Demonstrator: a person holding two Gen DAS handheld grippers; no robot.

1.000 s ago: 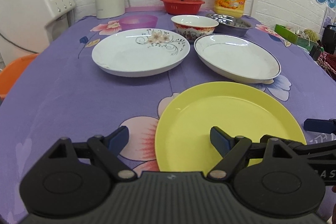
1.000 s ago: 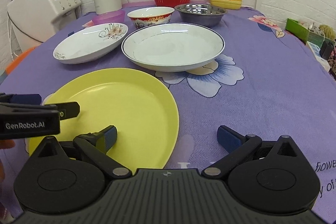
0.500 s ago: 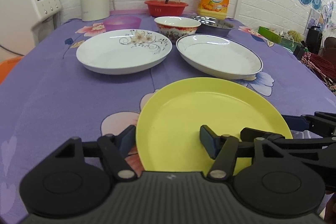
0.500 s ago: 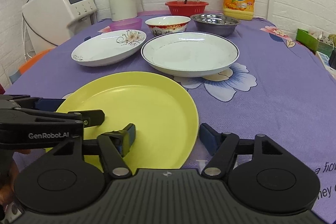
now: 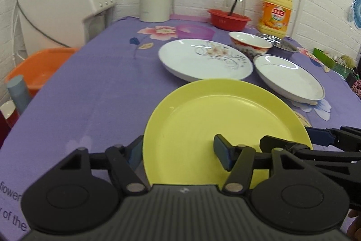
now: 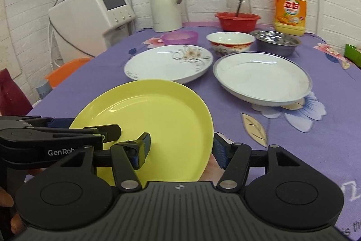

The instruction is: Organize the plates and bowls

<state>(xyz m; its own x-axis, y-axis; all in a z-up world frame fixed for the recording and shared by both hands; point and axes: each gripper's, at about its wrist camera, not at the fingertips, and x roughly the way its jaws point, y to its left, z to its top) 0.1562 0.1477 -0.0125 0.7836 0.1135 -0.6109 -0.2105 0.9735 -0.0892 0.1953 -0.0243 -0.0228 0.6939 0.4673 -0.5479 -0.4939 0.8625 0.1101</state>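
A yellow plate (image 5: 223, 125) is lifted off the purple table, tilted, with both grippers clamped on its near rim. My left gripper (image 5: 178, 154) is shut on its left edge; it also shows in the right wrist view (image 6: 85, 128). My right gripper (image 6: 180, 147) is shut on the plate's right edge (image 6: 158, 119). Behind stand a floral white plate (image 5: 205, 60) (image 6: 169, 64), a blue-rimmed white plate (image 5: 288, 78) (image 6: 261, 76), a red-patterned bowl (image 6: 230, 41), a steel bowl (image 6: 275, 42) and a small purple bowl (image 6: 180, 37).
At the back stand a red basin (image 6: 237, 20) with a glass jug, a yellow detergent bottle (image 6: 290, 8) and a cream thermos (image 6: 165, 6). A white water dispenser (image 6: 94, 12) and an orange stool (image 5: 38, 69) are left of the table. A green box (image 5: 329, 60) sits far right.
Both grippers closed onto the yellow plate's rim and raised it off the table, moving it up and towards the floral plate. Both views swung to the left.
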